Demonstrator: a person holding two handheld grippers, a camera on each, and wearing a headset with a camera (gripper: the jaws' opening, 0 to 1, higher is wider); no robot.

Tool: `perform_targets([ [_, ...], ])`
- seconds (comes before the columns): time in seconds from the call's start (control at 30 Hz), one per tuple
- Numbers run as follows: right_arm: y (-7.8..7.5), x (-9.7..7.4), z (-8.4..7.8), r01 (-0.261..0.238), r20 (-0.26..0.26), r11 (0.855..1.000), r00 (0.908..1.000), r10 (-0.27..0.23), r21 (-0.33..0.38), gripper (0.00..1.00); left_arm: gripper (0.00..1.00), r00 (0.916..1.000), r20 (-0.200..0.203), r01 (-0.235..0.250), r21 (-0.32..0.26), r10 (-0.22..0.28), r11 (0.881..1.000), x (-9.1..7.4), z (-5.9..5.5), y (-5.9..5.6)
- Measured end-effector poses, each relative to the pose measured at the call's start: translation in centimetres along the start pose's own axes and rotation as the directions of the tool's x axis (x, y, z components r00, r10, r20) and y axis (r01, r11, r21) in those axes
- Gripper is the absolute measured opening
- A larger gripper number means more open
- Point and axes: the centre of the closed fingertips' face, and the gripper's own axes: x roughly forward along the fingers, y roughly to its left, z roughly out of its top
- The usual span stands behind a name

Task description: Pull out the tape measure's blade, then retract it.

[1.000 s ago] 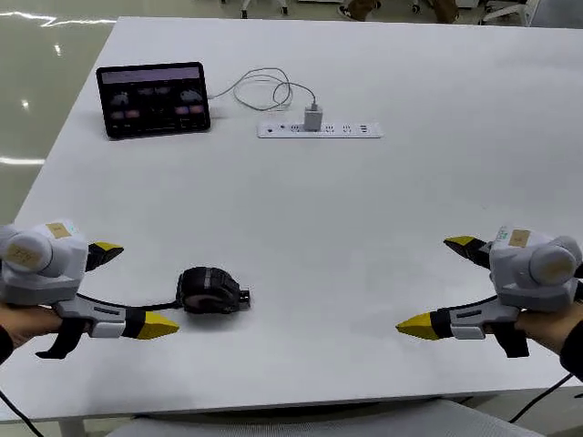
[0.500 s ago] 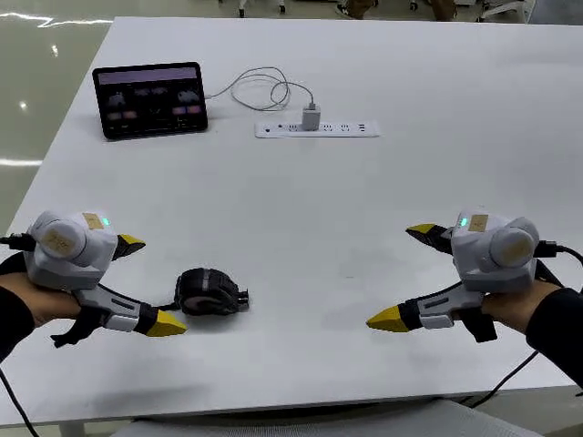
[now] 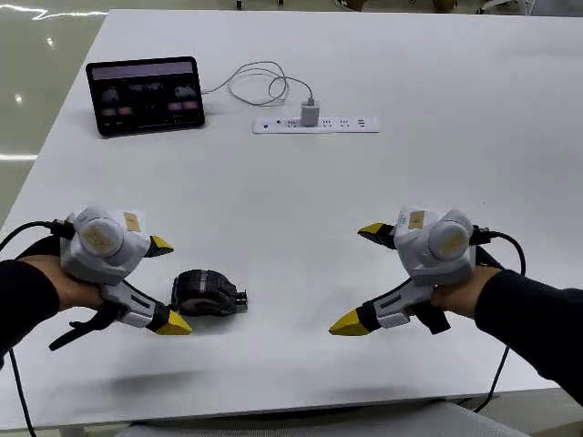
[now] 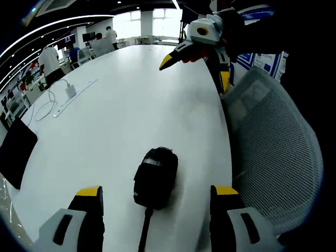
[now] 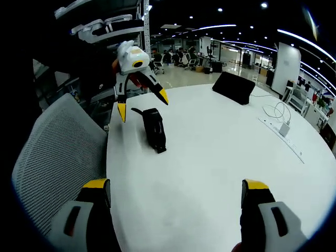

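A black tape measure [image 3: 208, 293] is seen lying on the white table [image 3: 301, 200] near its front edge, with the blade wound into the case. It is framed between the jaws of the left gripper [image 3: 170, 284], which are held wide apart, and is touched by neither yellow tip. The right gripper [image 3: 357, 277] is held well apart to the right, its jaws likewise spread wide over bare tabletop. At the far side, a tablet [image 3: 146, 93] is propped beside a power strip [image 3: 315, 125].

Bright, even overhead light; soft shadows, sharp focus, fisheye-warped edges.
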Motion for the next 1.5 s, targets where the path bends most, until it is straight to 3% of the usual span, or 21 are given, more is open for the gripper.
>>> perform_targets([
  [0.2,0.0,1.2,0.5,-0.016,0.001,1.000,0.9999,0.016,-0.004,0.99,0.72,0.9982,-0.037,0.049,0.045,-0.047,0.998,1.0,0.0,-0.4],
  [0.27,0.1,1.7,0.6,-0.022,-0.001,1.000,0.9998,0.022,-0.004,0.98,0.65,0.9949,-0.060,0.085,0.068,-0.081,0.994,1.3,-0.2,-0.7],
  [0.57,1.0,4.2,1.9,-0.069,-0.005,0.997,0.9976,0.069,-0.028,0.94,0.51,0.9928,-0.078,0.098,0.090,-0.091,0.991,2.3,0.1,-0.2],
  [0.63,1.5,4.9,2.5,-0.096,0.011,0.995,0.9954,0.096,-0.013,0.93,0.45,0.9921,-0.107,0.077,0.107,-0.065,0.991,2.4,-0.4,0.4],
  [0.83,2.2,6.7,2.7,-0.129,-0.016,0.990,0.9915,0.129,-0.056,0.87,0.37,0.9891,-0.111,0.107,0.090,-0.096,0.990,2.9,-0.3,0.0],
  [0.93,2.6,7.5,2.9,-0.147,-0.022,0.987,0.9891,0.146,-0.065,0.85,0.33,0.9906,-0.114,0.089,0.112,-0.076,0.990,3.0,-0.3,0.4],
  [1.07,2.9,8.4,3.3,-0.166,-0.025,0.982,0.9861,0.164,-0.095,0.79,0.33,0.9913,-0.104,0.090,0.086,-0.080,0.992,3.0,-0.3,0.2],
  [1.27,3.2,9.8,2.9,-0.186,-0.064,0.974,0.9818,0.179,-0.130,0.67,0.32,0.9919,-0.097,0.091,0.094,-0.081,0.991,3.0,-0.3,0.2],
  [1.5,3.7,11.5,2.9,-0.204,-0.086,0.966,0.9776,0.192,-0.158,0.60,0.32,0.9919,-0.102,0.087,0.101,-0.077,0.991,3.0,-0.4,0.2],
])
